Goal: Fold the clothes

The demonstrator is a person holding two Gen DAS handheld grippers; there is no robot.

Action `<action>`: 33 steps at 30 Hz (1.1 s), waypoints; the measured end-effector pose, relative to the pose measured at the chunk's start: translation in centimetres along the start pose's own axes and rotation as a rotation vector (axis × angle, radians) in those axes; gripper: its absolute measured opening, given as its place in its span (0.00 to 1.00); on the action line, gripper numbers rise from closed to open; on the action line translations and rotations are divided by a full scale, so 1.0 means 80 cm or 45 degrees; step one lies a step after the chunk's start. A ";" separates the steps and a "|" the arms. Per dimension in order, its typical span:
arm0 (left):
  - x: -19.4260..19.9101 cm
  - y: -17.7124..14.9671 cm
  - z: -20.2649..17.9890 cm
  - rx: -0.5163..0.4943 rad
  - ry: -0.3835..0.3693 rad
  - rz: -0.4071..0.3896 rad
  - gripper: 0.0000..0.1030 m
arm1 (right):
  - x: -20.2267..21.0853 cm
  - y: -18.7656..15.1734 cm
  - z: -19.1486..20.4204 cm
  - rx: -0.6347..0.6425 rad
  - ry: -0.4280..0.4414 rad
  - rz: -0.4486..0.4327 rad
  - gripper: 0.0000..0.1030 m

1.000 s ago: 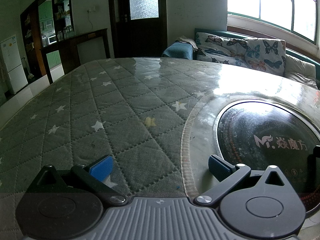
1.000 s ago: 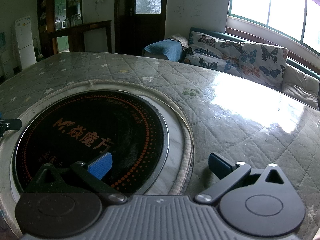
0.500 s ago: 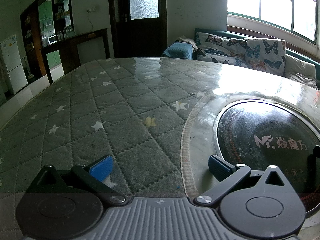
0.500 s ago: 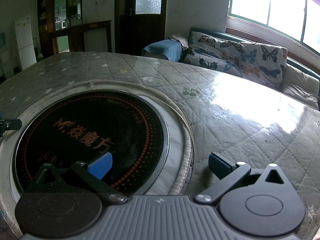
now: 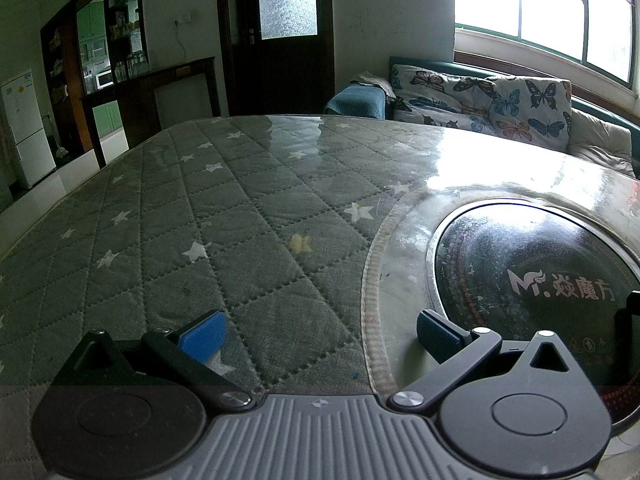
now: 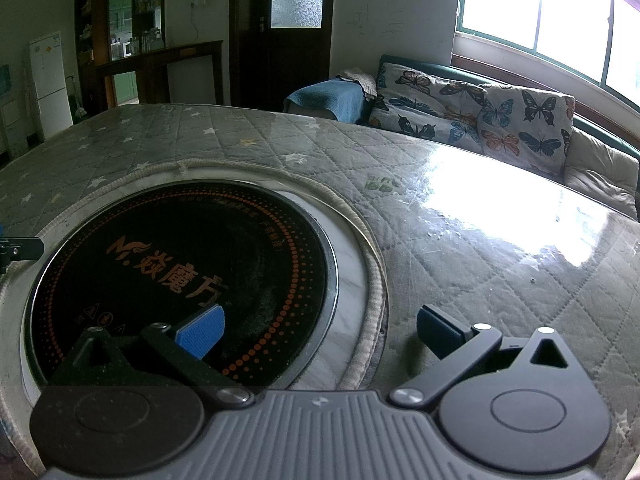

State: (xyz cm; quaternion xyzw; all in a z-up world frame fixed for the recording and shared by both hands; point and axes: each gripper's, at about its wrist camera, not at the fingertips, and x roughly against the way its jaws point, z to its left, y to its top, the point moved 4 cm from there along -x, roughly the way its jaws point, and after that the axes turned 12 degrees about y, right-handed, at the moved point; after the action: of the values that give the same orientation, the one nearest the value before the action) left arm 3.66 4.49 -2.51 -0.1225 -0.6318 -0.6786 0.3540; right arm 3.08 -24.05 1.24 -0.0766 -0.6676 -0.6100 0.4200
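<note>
No garment shows in either view. My left gripper [image 5: 318, 334] is open, its blue pads wide apart, low over a grey-green quilted table cover [image 5: 200, 220] with white stars. My right gripper [image 6: 320, 330] is also open and holds nothing; its left pad hangs over a round black cooktop [image 6: 180, 264] set into the table, its right pad over the quilted cover [image 6: 500, 264]. The same cooktop [image 5: 532, 276] lies to the right in the left wrist view. A dark part of the left gripper [image 6: 20, 249] pokes in at the left edge of the right wrist view.
A clear glossy sheet covers the quilted top and glares under the window. Behind the table stands a sofa with butterfly cushions [image 5: 480, 104] and a blue cloth [image 5: 356, 102] on its arm. A dark door [image 5: 280, 36], shelves and a white fridge [image 5: 24, 128] stand far left.
</note>
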 end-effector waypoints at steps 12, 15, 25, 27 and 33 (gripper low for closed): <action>0.000 0.000 0.000 0.000 0.000 0.000 1.00 | 0.000 0.000 0.000 0.000 0.000 0.000 1.00; 0.000 0.000 0.000 0.000 0.000 0.000 1.00 | 0.000 0.000 0.000 0.000 0.000 0.000 1.00; 0.000 0.000 0.000 0.000 0.000 0.000 1.00 | 0.000 0.000 0.000 0.000 0.000 0.000 1.00; 0.000 0.000 0.000 0.000 0.000 0.000 1.00 | 0.000 0.000 0.000 0.000 0.000 0.000 1.00; 0.000 0.000 0.000 0.000 0.000 0.000 1.00 | 0.000 0.000 0.000 0.000 0.000 0.000 1.00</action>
State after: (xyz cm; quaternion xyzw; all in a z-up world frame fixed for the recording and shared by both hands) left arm 3.67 4.49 -2.52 -0.1225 -0.6318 -0.6786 0.3539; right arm 3.08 -24.05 1.24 -0.0766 -0.6675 -0.6100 0.4201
